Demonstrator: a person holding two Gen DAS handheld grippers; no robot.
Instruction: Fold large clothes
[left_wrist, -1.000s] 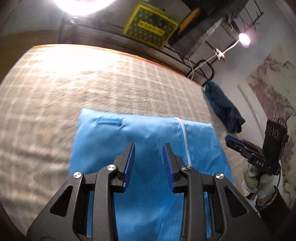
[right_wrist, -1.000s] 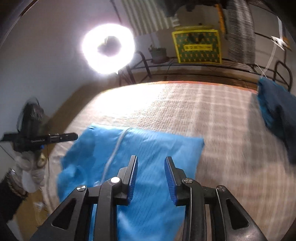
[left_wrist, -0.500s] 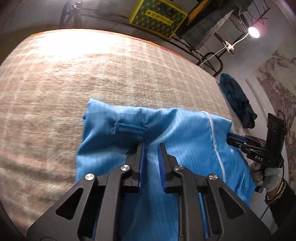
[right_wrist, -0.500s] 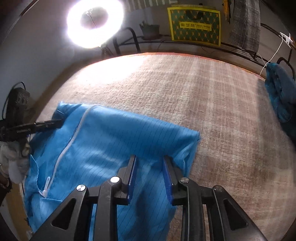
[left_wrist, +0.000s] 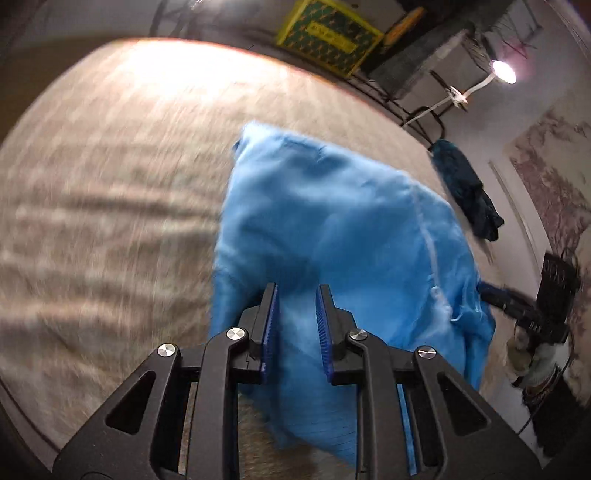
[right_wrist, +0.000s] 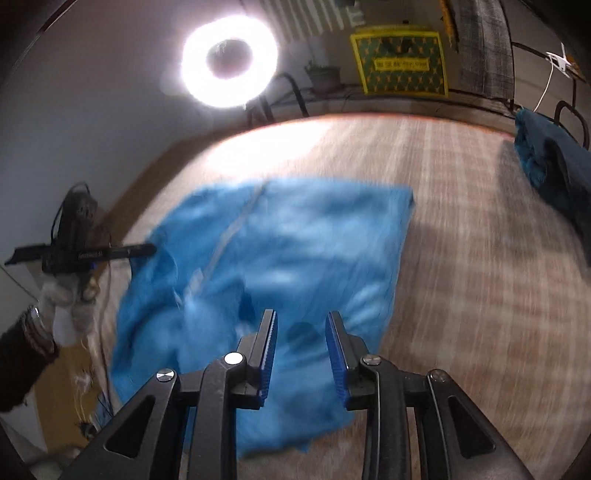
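Blue garment lay bunched in a rough, rumpled rectangle on the plaid-covered surface, zip showing, so the folding looked partly done, with smoothing and further folds left. Left gripper had just been closing; its narrowly parted jaws framed cloth, grip uncertain. Right gripper stood slightly apart above the fabric, holding nothing.
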